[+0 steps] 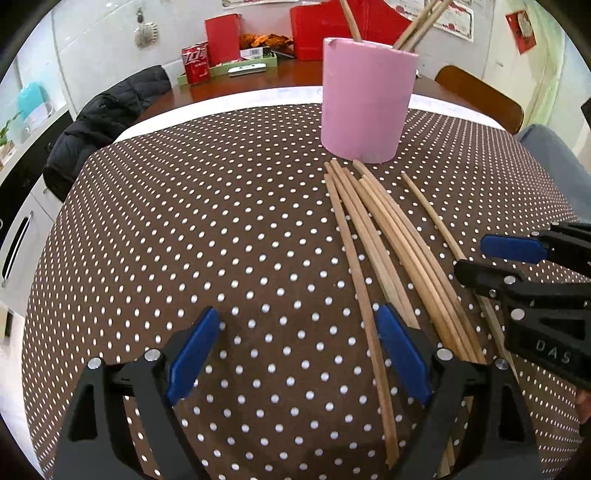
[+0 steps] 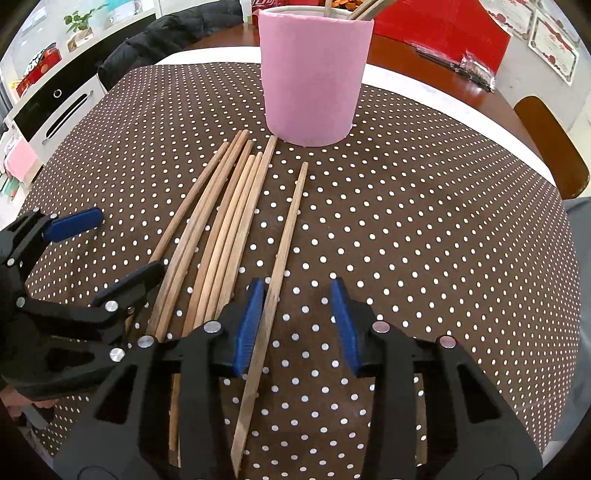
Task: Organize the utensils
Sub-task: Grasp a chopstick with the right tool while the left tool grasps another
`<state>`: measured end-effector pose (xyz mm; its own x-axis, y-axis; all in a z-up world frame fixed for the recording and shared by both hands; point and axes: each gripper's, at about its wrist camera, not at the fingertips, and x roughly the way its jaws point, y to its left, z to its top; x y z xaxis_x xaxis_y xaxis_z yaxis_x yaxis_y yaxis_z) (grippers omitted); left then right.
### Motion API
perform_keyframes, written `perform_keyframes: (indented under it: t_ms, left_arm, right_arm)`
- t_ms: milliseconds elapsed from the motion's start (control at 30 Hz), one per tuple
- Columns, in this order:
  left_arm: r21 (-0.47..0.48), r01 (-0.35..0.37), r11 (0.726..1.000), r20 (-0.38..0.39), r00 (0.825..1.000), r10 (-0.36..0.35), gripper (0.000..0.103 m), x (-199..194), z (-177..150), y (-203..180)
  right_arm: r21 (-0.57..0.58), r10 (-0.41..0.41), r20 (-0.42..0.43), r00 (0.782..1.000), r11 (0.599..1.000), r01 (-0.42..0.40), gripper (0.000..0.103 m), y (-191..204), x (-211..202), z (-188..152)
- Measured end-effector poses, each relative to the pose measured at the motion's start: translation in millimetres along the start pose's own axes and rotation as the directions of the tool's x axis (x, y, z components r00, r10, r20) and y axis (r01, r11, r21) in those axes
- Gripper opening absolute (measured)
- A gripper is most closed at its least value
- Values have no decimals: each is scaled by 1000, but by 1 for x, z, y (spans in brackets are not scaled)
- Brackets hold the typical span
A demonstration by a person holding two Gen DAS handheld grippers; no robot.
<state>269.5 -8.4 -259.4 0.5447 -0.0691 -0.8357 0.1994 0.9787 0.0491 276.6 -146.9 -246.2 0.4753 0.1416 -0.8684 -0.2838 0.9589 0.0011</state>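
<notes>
Left fingers: left gripper (image 1: 299, 354) jaws spread wide, blue pads (image 1: 192, 354) apart, nothing between them but cloth; one stick crosses just inside its right-hand pad
Right fingers: right gripper (image 2: 301, 325) jaws apart, blue pads (image 2: 251, 325) not touching anything; a lone chopstick (image 2: 280, 251) runs past its left-hand pad, contact cannot be told
Landmark: pink holder (image 1: 365, 103), upright cylinder on the polka-dot tablecloth (image 1: 184, 221)
Holder contents: several wooden sticks (image 1: 421, 22) stand inside, leaning on the rim
Loose chopsticks: bundle (image 1: 373, 229) lies flat on the cloth, far tips just in front of the holder's base, shafts fanning toward the grippers
Lone chopstick: lies apart from the bundle, on the holder's near side, tip close to the base
Gripper positions: both low over the near ends of the sticks, well apart from the holder
Behind holder: red boxes (image 1: 223, 37), soda can (image 1: 195, 64)
Left of holder: dark jacket (image 1: 107, 125)
</notes>
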Motion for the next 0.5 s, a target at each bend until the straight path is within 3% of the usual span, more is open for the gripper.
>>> perform_keyframes:
  t_ms: [33,133,167,200,233,267,500]
  left_arm:
    - [15,0,1000,-7,1000,0,85,1,3,-2]
    - [45,38,998,-25,999,-37,65,1,10,-6]
    - [64,50,997,-28,998,-48,50,0,12,-9]
    - [79,64,995,-31,998,-62,40,-2,13,-12]
    - [100,67,993,-36,997,-64,20,-3,14,-16]
    - [112,73,991,-39,997,-69,8,-3,14,-17]
    - [26,122,992,4,993,-122,5,-13,5,1]
  right_arm:
    - [-4,0,-2,1000,1000,0,34,1,0,1]
    - [-15,3,-2,1000,1000,-3,19,5,0,2]
    - [-17,4,-1,1000,1000,-4,10,8,1,2]
    - [-16,9,2,1000,1000,-9,9,9,1,2]
    - [-9,20,8,1000,1000,-20,8,7,0,0]
    - [4,33,14,999,999,-33,6,4,-1,-2]
    - [94,131,136,982,985,-144,6,-19,-22,-20]
